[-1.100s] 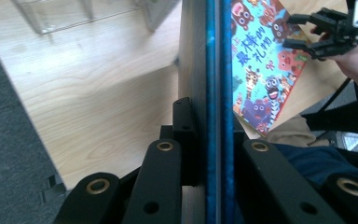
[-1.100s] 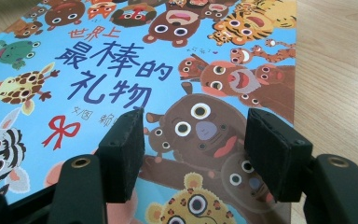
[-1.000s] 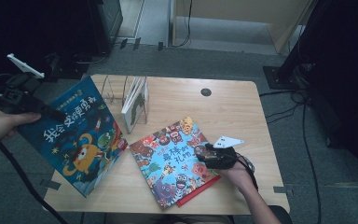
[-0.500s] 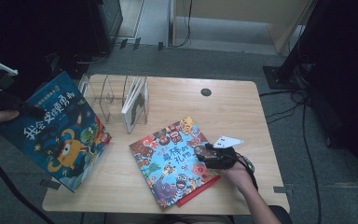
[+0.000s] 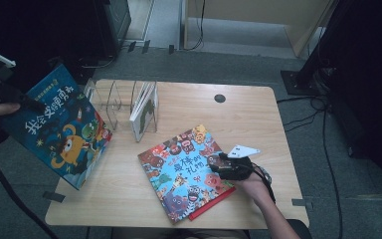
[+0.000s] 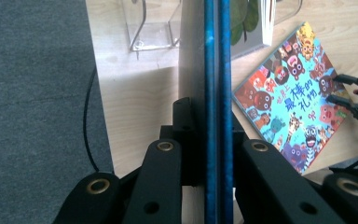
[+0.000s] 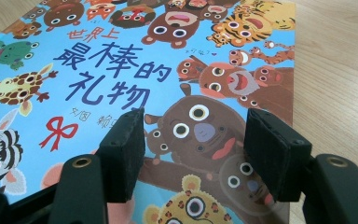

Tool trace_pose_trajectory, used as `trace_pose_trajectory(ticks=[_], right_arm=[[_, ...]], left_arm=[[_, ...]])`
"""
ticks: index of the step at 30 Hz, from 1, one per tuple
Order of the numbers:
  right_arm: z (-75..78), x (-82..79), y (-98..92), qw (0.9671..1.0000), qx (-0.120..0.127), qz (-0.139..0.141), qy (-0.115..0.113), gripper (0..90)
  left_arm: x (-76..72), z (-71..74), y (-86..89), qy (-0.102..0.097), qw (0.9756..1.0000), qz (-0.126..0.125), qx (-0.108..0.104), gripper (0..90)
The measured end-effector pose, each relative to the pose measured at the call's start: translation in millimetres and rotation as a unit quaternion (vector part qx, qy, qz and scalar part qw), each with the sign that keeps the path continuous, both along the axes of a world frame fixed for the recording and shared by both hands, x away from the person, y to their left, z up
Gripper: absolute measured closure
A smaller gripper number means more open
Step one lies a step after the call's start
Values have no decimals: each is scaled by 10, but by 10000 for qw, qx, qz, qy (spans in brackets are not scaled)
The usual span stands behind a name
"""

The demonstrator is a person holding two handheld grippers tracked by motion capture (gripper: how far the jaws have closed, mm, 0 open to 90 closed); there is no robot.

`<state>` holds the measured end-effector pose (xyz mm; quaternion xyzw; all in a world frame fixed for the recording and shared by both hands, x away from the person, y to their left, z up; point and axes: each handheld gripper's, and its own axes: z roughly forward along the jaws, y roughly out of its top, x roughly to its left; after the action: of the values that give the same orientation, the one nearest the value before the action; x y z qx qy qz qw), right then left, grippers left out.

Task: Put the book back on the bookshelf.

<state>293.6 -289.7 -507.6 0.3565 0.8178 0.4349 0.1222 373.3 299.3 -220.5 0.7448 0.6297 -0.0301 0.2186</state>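
We see a wooden table (image 5: 258, 114) taking up most of the high view, with grey carpet (image 5: 238, 64) around it. At its left edge a dark blue picture book (image 5: 59, 132) is lifted off the surface and tilted, cover facing up, lower corner hanging past the table's left side. The left gripper (image 5: 32, 103) is clenched on the book's upper edge; in the left gripper view the blue book edge (image 6: 216, 93) runs straight up between the two black jaws, pads tight against it. A second picture book (image 5: 186, 172), bright with cartoon animals, lies flat on the table right of centre, turned at an angle. The right gripper (image 5: 213, 164) sits at that book's right edge, jaws spread wide over the cover; in the right gripper view the pads (image 7: 123, 151) look like they rest on or just above the page, hard to tell which. A clear book rack (image 5: 122, 102) stands at the back left, one thin book (image 5: 144, 107) upright in it. Small dark disc (image 5: 220, 98) near the back edge.
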Motion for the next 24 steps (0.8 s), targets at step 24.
trace_pose_trajectory(ticks=[24], right_arm=[[-1, 1, -1, 10000, 2, 9, -8, 387]], left_arm=[[371, -70, -102, -234, 9993, 166, 243, 834]])
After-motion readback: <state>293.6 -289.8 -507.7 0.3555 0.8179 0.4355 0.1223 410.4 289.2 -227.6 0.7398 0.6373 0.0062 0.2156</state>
